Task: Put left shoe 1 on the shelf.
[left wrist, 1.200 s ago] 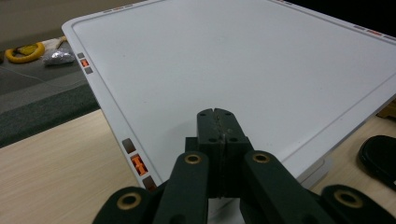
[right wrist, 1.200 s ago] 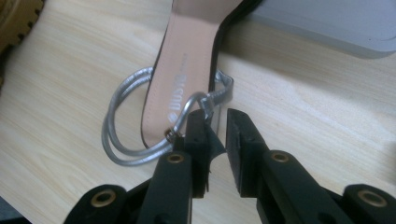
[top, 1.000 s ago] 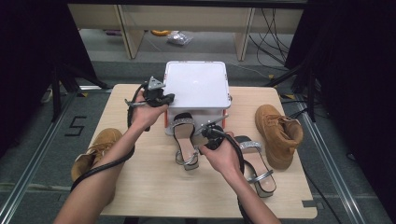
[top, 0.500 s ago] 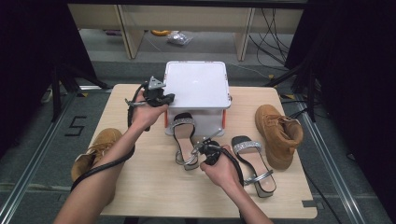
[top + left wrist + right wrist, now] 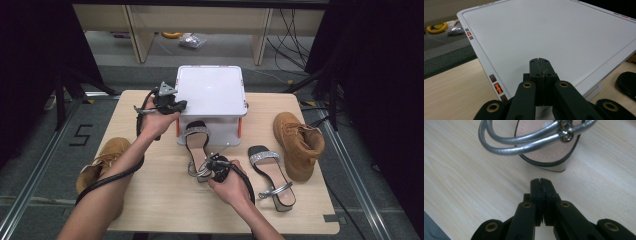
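Since the earlier frames the right gripper [image 5: 214, 165] had come down and toward the person, from beside the white box [image 5: 210, 95] to the heel end of the near sandal [image 5: 196, 142], and its jaws had just been closing; nothing lay between them. In the right gripper view those jaws met flat together, empty, with the counter [image 5: 461, 182] under them and the sandal's silver ankle straps [image 5: 521, 143] and heel just beyond the tips, not touching.

The left gripper [image 5: 175, 104] had kept its place at the left edge of the white box. Its jaws were pressed together on nothing, and in the left gripper view [image 5: 540, 72] they sat just over the box's lid [image 5: 554, 37], near the rim with the orange mark.

The near sandal lay in front of the box, its toe strap up against the front wall. The second sandal [image 5: 270, 175] lay to the right of the box's front, well apart from the first. One tan boot [image 5: 297, 142] stood right of the box, another [image 5: 102, 162] at the counter's edge left of it.
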Available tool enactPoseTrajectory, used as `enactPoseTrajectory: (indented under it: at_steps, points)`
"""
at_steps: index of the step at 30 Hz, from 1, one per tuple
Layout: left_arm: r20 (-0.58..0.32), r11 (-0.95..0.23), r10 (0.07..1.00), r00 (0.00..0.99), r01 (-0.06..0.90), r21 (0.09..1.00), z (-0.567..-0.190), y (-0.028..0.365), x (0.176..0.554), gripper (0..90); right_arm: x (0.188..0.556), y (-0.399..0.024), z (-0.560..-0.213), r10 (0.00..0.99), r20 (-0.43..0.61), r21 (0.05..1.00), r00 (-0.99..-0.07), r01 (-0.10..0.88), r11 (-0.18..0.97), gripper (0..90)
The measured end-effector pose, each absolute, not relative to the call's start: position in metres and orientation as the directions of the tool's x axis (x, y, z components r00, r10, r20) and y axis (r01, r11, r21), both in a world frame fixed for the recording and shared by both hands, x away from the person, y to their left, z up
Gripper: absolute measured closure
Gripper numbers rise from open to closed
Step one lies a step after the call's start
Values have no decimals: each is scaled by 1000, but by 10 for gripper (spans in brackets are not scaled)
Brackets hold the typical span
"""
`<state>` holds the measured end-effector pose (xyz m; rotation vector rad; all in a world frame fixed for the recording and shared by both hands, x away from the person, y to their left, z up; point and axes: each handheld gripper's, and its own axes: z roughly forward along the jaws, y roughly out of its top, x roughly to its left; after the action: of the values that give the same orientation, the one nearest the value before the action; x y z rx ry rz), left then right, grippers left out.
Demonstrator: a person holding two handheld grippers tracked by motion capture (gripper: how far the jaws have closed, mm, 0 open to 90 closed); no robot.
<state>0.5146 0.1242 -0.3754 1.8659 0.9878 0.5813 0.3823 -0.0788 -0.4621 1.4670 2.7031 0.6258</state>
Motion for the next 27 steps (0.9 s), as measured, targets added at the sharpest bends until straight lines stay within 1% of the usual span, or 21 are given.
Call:
enactPoseTrajectory:
  at_steps: [1, 3, 4, 6, 7, 8, 9, 10, 11, 12, 13, 14, 15, 17, 23, 27]
  points:
    - [-10, -259, 823, 567, 392, 883, -375, 124, 515, 897, 384, -79, -464, 793, 182, 353, -581, 792, 499, 894]
    - [-9, -259, 824, 567, 391, 883, -375, 124, 515, 897, 382, -76, -465, 805, 188, 354, -563, 803, 479, 892]
    - [-10, -258, 823, 567, 391, 884, -376, 124, 515, 897, 384, -76, -466, 795, 174, 373, -581, 786, 493, 891]
    - [-9, -259, 823, 568, 390, 883, -376, 124, 515, 897, 382, -73, -467, 813, 191, 359, -549, 810, 463, 884]
    - [-9, -259, 823, 568, 390, 883, -376, 124, 515, 897, 384, -74, -469, 794, 177, 390, -582, 782, 486, 882]
    - [-9, -259, 823, 568, 390, 883, -376, 124, 515, 897, 384, -74, -469, 794, 177, 390, -582, 782, 486, 882]
    - [-9, -260, 823, 568, 390, 883, -375, 124, 515, 897, 384, -72, -469, 806, 204, 381, -556, 803, 458, 882]
    - [-9, -260, 823, 568, 390, 883, -375, 124, 515, 897, 384, -72, -469, 806, 204, 381, -556, 803, 458, 882]
    - [-9, -260, 823, 569, 390, 883, -376, 124, 515, 897, 385, -72, -469, 804, 177, 398, -568, 788, 469, 884]
    - [-9, -260, 823, 569, 390, 883, -376, 124, 515, 897, 384, -71, -469, 815, 186, 382, -549, 805, 455, 885]
    - [-18, -247, 825, 565, 389, 888, -376, 124, 515, 897, 385, -71, -470, 815, 184, 384, -550, 803, 455, 888]
    - [-9, -261, 822, 569, 390, 883, -376, 124, 515, 897, 386, -71, -470, 806, 184, 396, -563, 793, 464, 889]
    - [-9, -260, 823, 569, 390, 883, -376, 124, 515, 897, 385, -70, -470, 819, 178, 383, -545, 805, 453, 889]
    - [-4, -263, 824, 567, 388, 883, -375, 124, 514, 897, 383, -69, -469, 824, 201, 371, -530, 820, 436, 898]
    - [-7, -261, 823, 568, 389, 883, -375, 124, 515, 897, 384, -68, -470, 805, 201, 412, -559, 793, 448, 900]
    - [-9, -259, 823, 569, 389, 884, -376, 124, 515, 897, 384, -65, -468, 811, 206, 419, -547, 799, 432, 900]
